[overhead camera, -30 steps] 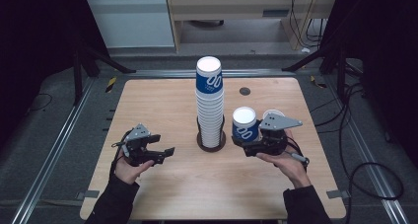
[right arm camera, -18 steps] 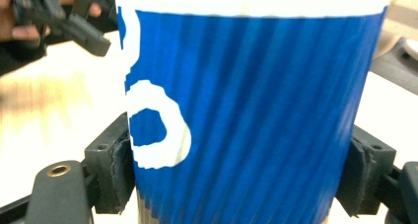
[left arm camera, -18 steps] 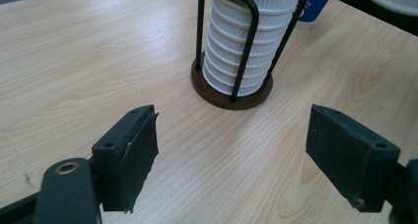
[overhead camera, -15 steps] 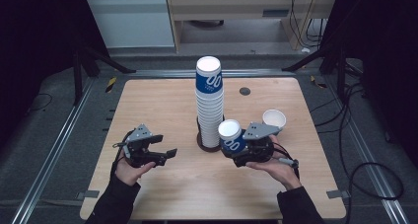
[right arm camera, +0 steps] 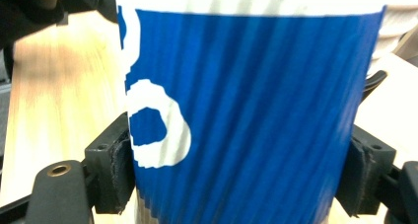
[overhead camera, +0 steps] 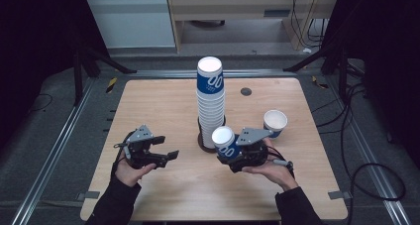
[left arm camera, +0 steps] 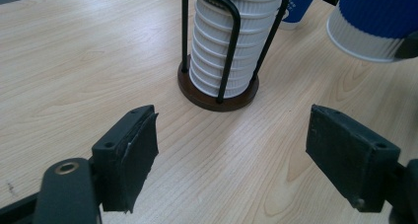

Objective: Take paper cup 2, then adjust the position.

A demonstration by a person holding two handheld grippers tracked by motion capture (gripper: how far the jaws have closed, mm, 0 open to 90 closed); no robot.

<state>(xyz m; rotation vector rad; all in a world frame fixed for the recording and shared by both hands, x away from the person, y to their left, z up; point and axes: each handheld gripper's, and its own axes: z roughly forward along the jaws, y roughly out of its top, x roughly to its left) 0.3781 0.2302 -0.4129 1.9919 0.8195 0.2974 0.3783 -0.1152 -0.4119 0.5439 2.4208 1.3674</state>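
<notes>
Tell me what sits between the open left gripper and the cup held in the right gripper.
Bare wooden tabletop only. In the high view, the left gripper and the held cup have plain wood between them; the cup stack stands behind that line.

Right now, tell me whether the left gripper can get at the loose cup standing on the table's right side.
Probably not directly. The left gripper is open and free, but the cup stack and the right gripper, shut on a held cup, lie between it and the loose cup.
</notes>
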